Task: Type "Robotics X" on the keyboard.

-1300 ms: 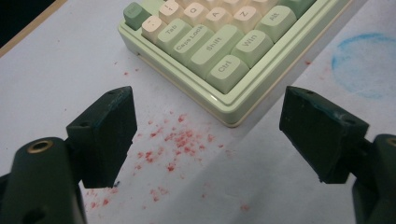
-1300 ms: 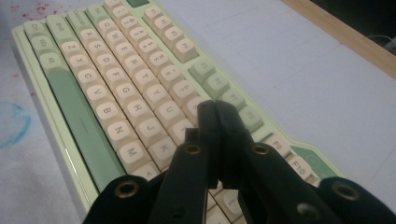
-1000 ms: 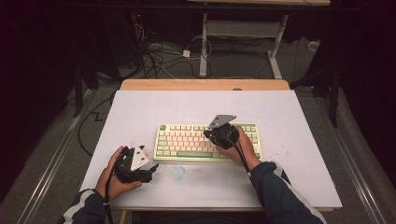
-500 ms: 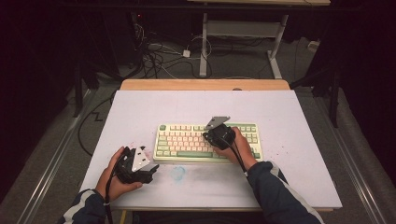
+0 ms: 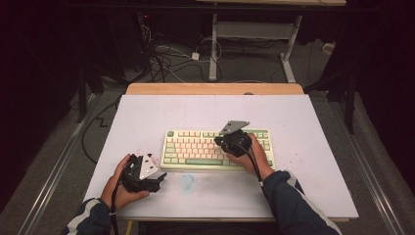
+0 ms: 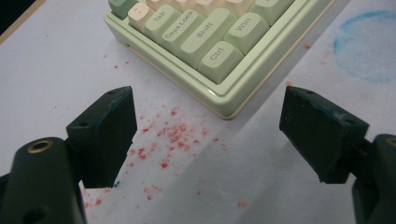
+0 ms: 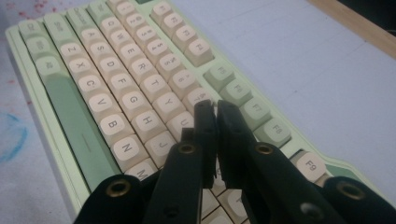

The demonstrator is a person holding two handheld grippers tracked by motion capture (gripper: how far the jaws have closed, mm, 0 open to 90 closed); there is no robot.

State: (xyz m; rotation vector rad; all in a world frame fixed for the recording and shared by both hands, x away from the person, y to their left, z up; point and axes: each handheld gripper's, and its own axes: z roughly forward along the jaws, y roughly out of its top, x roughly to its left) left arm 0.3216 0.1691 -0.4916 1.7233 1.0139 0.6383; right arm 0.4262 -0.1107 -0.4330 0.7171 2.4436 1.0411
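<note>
Grippers number two, keyboards one, hands two. In the high view the left gripper (image 5: 155, 172) sits at the lower left of the table, held in the person's left hand (image 5: 120, 183), just off the near left corner of the keyboard (image 5: 195, 147) and apart from it. In the left gripper view its jaws stand wide apart, empty, over a scatter of red specks (image 6: 173, 137) on the white sheet, with the keyboard's corner, the Ctrl, Shift, Caps Lock and Tab keys readable, at upper centre of the frame between and beyond the jaws. A blue smudge (image 6: 369, 46) lies at the upper right of that frame; in the high view it shows as a faint ring just below the keyboard's front edge.

Right of centre in the high view, the right gripper (image 5: 231, 140) rests over the right half of the keyboard, the right hand (image 5: 252, 154) behind it. In the right gripper view its jaws are pressed nearly together with only a thin slit between them, nothing in it, their tips down on the keys around U and 7; whether they touch a key I cannot tell.

A white sheet (image 5: 303, 127) covers the table, with a wooden edge (image 5: 215, 88) showing at the far side. Beyond, at the top of the frame, a dark floor holds tangled cables (image 5: 166, 58) and a white desk frame (image 5: 254, 34).
</note>
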